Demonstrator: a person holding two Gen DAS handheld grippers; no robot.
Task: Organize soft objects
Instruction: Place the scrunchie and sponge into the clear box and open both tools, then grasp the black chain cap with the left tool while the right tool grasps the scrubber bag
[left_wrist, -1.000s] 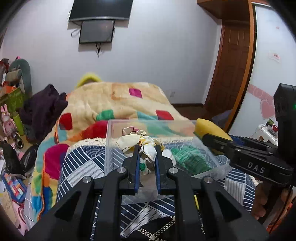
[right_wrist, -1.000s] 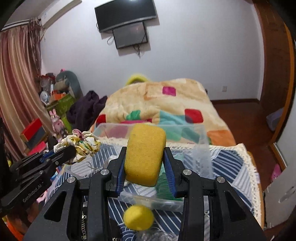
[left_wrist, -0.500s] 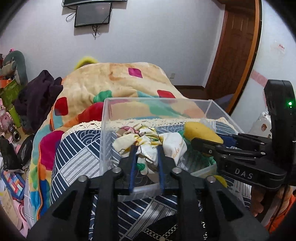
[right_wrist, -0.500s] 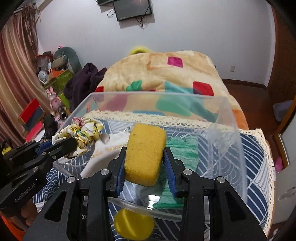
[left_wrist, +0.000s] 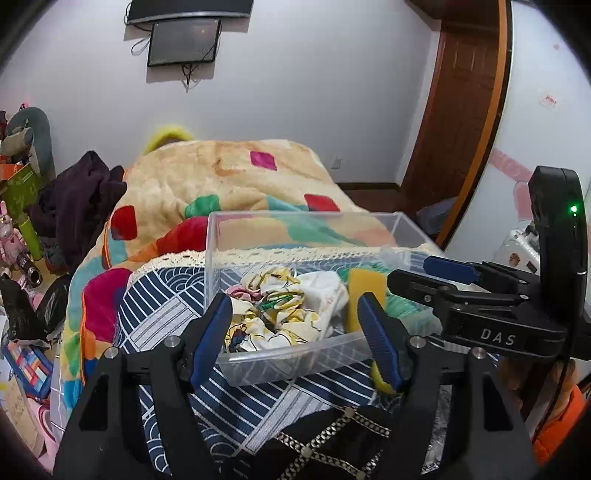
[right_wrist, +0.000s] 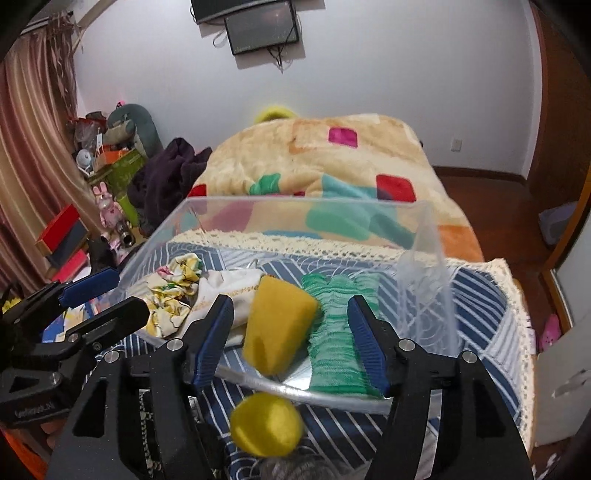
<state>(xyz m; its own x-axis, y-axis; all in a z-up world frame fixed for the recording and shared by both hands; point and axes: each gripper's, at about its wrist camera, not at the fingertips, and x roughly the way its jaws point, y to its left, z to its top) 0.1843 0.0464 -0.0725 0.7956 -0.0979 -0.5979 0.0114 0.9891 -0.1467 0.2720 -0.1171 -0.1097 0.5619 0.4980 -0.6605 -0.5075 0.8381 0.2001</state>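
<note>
Left gripper (left_wrist: 295, 336): jaws spread wide, blue-padded fingers (left_wrist: 210, 339) angled outward, nothing between them. Right gripper (right_wrist: 290, 338): jaws likewise spread wide, with no contact on either pad. The two grippers sit side by side, near each other, both pointing forward at about the same height.

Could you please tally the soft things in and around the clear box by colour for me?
Yellow: 2, the sponge in the box and the ball in front of it.
Green: 1, the cloth.
White: 1, the cloth.
Floral, mostly yellow: 1, the scrunchie.
Total: 5.
</note>
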